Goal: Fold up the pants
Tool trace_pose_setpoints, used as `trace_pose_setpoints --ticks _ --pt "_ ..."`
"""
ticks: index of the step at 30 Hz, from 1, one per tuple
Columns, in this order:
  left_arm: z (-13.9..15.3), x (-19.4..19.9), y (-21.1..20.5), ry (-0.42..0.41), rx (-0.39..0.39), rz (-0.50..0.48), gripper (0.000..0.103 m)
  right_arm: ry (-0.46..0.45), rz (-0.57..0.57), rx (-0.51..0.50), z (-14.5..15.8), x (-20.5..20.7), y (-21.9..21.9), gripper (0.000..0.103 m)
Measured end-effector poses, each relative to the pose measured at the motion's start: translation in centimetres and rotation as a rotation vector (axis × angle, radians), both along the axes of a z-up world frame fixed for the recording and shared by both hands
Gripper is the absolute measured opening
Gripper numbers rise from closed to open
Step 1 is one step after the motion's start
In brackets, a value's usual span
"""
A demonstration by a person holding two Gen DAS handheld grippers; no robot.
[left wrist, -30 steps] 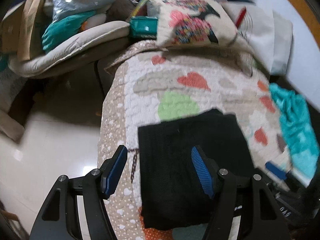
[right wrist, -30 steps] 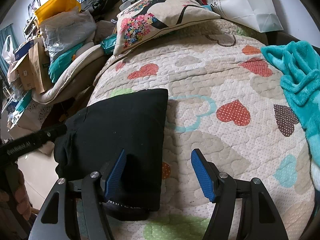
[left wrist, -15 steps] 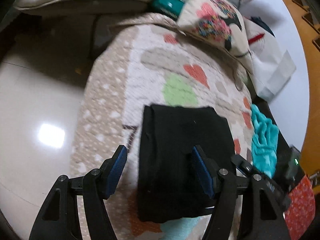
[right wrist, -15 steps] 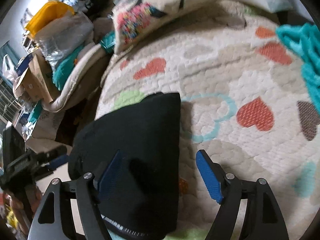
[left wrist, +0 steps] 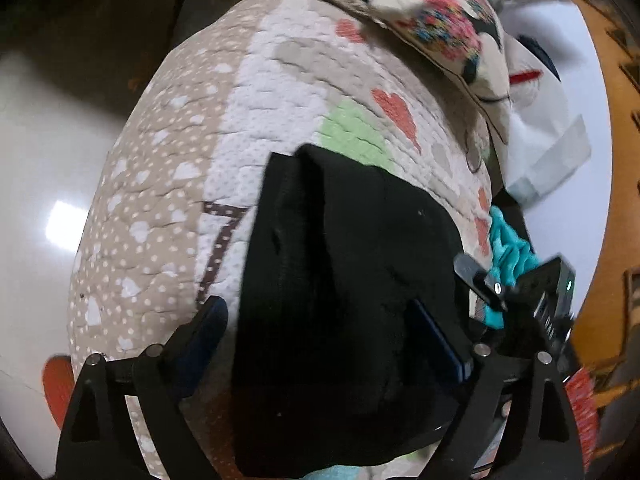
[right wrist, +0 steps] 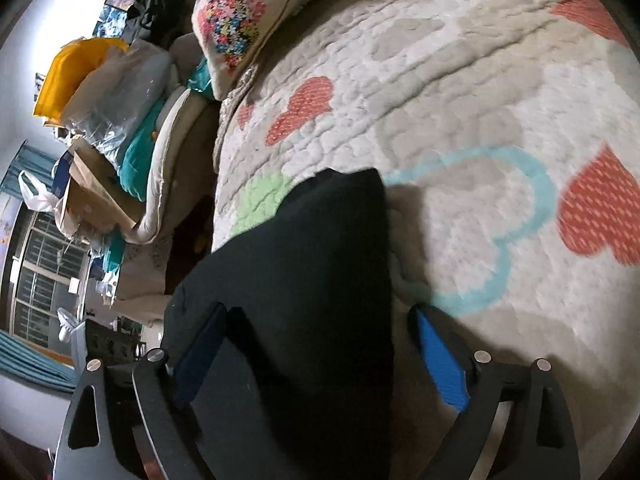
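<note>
The black pants point(left wrist: 344, 280) lie folded into a thick rectangle on the heart-patterned quilt point(left wrist: 280, 100). They also show in the right wrist view point(right wrist: 312, 280). My left gripper point(left wrist: 324, 340) is open, its fingers straddling the left part of the near end of the pants. My right gripper point(right wrist: 320, 356) is open, straddling the right edge of the pants; its left finger point(right wrist: 200, 352) is over the cloth and its right finger point(right wrist: 440, 356) over the quilt. The right gripper's body point(left wrist: 532, 300) shows at the right of the left wrist view.
A flowered pillow point(right wrist: 248, 12) lies at the far end of the quilt. A teal blanket point(left wrist: 508, 244) lies right of the pants. The quilt's left edge drops to a shiny floor point(left wrist: 48, 200). A cushion and piled bags and boxes point(right wrist: 104, 112) stand beyond it.
Both grippers have moved forward and lower over the folded pants, which now fill more of each view. The jaws stay open.
</note>
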State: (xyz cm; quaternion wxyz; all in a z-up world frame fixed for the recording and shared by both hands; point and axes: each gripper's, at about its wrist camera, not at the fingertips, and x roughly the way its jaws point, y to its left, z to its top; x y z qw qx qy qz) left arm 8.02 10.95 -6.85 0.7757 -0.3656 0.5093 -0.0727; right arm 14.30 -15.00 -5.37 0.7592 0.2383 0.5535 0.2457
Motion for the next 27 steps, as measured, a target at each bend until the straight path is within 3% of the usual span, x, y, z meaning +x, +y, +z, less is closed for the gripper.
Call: trace_pose_setpoints --ticks 1,2,4,6,9,18,24,27 --pt "0.1 0.0 -0.2 -0.006 0.002 -0.005 0.083 -0.002 0.011 -0.003 0.1 0.1 0.3 0.095" --pt "0.3 0.0 -0.5 -0.008 -0.002 -0.015 0.071 0.002 0.035 0.008 0.2 0.1 0.7 0.087" --pt "0.8 0.0 -0.8 -0.018 -0.007 -0.032 0.057 0.001 0.052 -0.010 0.5 0.0 1.2 0.077" --pt "1.7 0.1 -1.1 -0.040 0.002 -0.042 0.052 0.001 0.064 0.010 1.0 -0.2 1.5 0.050" --pt "2.4 0.2 -1.4 -0.063 -0.010 -0.046 0.050 -0.020 0.046 0.023 2.2 -0.1 1.5 0.042" --pt "3.2 3.9 -3.2 -0.078 -0.058 -0.037 0.049 -0.105 0.019 0.002 5.9 2.4 0.5 0.040" --pt "3.1 7.5 -3.8 -0.105 -0.016 -0.013 0.050 -0.116 -0.015 -0.049 5.9 5.0 -0.8 0.040" --pt "2.2 8.8 -3.7 -0.067 0.023 0.013 0.050 -0.118 -0.032 -0.080 5.3 6.0 -1.3 0.040"
